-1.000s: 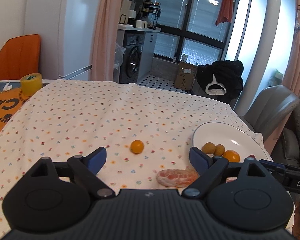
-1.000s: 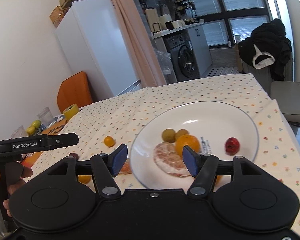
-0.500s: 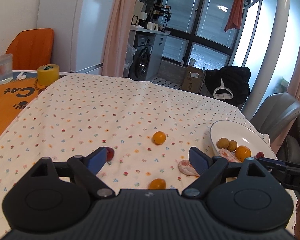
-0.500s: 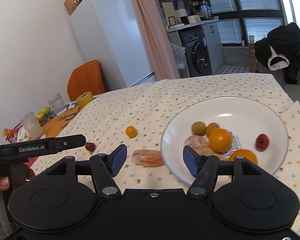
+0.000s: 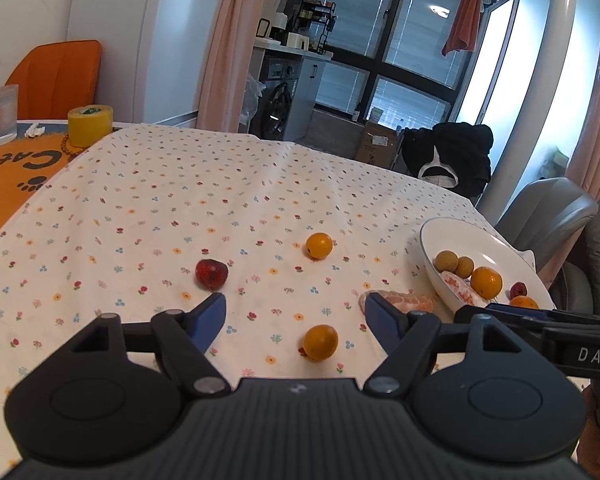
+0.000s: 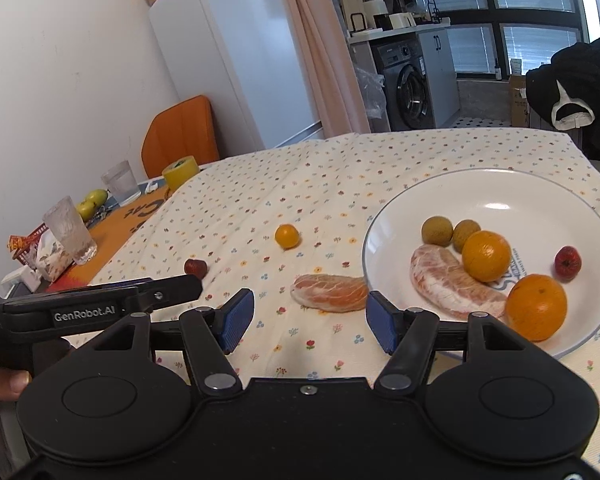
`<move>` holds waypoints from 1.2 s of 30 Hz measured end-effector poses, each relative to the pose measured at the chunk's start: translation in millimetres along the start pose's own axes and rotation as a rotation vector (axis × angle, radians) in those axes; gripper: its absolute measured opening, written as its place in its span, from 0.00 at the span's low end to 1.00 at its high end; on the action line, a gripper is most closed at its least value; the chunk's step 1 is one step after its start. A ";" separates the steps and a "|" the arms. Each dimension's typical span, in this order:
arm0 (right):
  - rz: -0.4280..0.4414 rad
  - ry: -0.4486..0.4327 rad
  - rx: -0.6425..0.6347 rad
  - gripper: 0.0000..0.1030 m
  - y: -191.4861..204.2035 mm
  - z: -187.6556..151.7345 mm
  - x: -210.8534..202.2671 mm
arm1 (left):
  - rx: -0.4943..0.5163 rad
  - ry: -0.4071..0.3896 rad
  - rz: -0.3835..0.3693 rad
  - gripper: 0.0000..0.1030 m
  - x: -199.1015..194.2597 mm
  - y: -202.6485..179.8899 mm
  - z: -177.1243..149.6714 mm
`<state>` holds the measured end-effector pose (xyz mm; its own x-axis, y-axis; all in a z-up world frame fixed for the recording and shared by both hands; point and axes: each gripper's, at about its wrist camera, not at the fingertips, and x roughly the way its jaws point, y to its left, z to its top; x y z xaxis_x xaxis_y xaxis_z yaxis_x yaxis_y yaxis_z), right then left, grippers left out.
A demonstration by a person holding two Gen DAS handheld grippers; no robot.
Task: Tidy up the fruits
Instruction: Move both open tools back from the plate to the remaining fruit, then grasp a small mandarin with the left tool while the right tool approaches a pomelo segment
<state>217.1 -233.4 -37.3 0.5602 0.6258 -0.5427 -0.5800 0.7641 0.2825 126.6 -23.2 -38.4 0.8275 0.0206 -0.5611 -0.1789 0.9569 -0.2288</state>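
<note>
A white plate (image 6: pixel 540 184) (image 5: pixel 452 236) holds two brown longans (image 6: pixel 437 231), two oranges (image 6: pixel 536 306), a peeled citrus segment (image 6: pixel 452 286) and a small red fruit (image 6: pixel 568 262). On the floral cloth lie a second peeled segment (image 6: pixel 329 293) (image 5: pixel 414 301), two small orange fruits (image 5: pixel 319 245) (image 5: pixel 320 342) and a dark red fruit (image 5: pixel 211 273) (image 6: pixel 195 267). My left gripper (image 5: pixel 296 318) is open just above the near orange fruit. My right gripper (image 6: pixel 310 316) is open with the loose segment just ahead of its fingers.
At the left stand a yellow tape roll (image 5: pixel 89 125), drinking glasses (image 6: pixel 71 230), green fruit (image 6: pixel 92 200) and an orange mat (image 5: pixel 8 176). An orange chair (image 5: pixel 56 76) is behind them. A grey chair (image 5: pixel 548 208) stands beyond the plate.
Both grippers pulled back and the views widened: the near orange fruit and the dark red fruit came into the left view. The right gripper swung left, from over the plate to the loose segment.
</note>
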 end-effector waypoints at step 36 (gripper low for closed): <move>-0.092 0.092 -0.006 0.81 26.8 1.5 51.8 | -0.065 0.042 0.011 0.21 20.2 38.5 -9.1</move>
<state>231.4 -180.3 -56.7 0.5548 0.5358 -0.6364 -0.5325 0.8165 0.2232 131.6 11.4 -65.8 0.8024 0.0169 -0.5966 -0.2231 0.9357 -0.2735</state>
